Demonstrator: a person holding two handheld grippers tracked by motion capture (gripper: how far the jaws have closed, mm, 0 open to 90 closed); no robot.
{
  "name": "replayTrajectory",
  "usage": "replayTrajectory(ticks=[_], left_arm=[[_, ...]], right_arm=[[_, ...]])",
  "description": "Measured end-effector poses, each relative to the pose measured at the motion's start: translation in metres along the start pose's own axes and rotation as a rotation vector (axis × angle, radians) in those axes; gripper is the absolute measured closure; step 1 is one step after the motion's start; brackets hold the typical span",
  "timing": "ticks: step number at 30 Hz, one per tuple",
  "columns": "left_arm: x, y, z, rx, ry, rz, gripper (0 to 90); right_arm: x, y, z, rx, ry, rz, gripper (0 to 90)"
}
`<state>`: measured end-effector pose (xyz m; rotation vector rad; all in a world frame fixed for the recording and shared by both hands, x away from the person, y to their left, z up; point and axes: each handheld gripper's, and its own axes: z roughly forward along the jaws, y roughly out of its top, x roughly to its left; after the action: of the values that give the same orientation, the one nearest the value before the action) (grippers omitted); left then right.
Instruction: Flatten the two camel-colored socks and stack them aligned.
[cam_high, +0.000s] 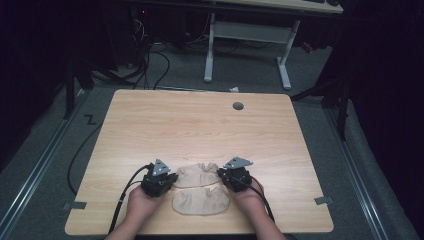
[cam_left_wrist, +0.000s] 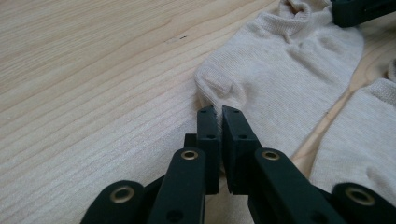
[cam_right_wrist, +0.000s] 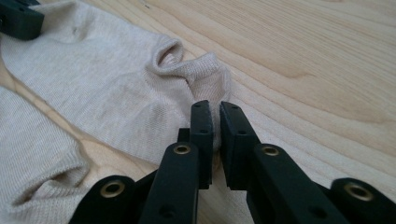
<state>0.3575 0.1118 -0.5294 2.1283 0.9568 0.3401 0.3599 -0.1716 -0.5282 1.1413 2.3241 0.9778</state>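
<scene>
1. A pale wood-grain table (cam_high: 200, 120) stands on grey floor in a dark room.
2. The left hand-held gripper (cam_high: 159, 181), jaws closed, pinches the left end of the far sock (cam_high: 196, 175).
3. The right hand-held gripper (cam_high: 235, 177) is clamped on that sock's bunched right end.
4. A second beige knit sock (cam_high: 201, 201) lies flat just nearer.

Wooden table (cam_high: 200, 125), grey grommet (cam_high: 238, 106), white desk frame (cam_high: 250, 35), floor cables (cam_high: 150, 65)
</scene>
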Motion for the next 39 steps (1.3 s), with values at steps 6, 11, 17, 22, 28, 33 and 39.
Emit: replayTrajectory(ticks=[6, 11, 17, 22, 28, 33, 39], left_arm=[[-0.001, 0.002, -0.004, -0.041, 0.004, 0.009, 86.5], [-0.003, 0.002, -0.007, -0.062, 0.001, 0.028, 86.7], [-0.005, 0.007, -0.011, -0.096, 0.005, 0.037, 86.7], [-0.009, 0.008, -0.017, -0.127, -0.002, 0.052, 86.7], [-0.012, 0.011, -0.028, -0.175, 0.005, 0.059, 86.7], [-0.015, 0.015, -0.038, -0.211, -0.001, 0.067, 86.7], [-0.018, 0.016, -0.044, -0.223, -0.012, 0.078, 86.6]], right_arm=[[0.000, 0.001, -0.007, -0.017, -0.018, 0.002, 85.1], [0.002, 0.003, -0.011, -0.045, -0.033, -0.006, 85.0], [0.003, 0.003, -0.014, -0.057, -0.048, -0.017, 84.9], [0.005, 0.005, -0.023, -0.096, -0.053, -0.027, 84.9], [0.007, 0.009, -0.031, -0.144, -0.061, -0.042, 84.8], [0.013, 0.011, -0.039, -0.173, -0.066, -0.075, 84.8], [0.016, 0.012, -0.048, -0.200, -0.077, -0.097, 84.7]])
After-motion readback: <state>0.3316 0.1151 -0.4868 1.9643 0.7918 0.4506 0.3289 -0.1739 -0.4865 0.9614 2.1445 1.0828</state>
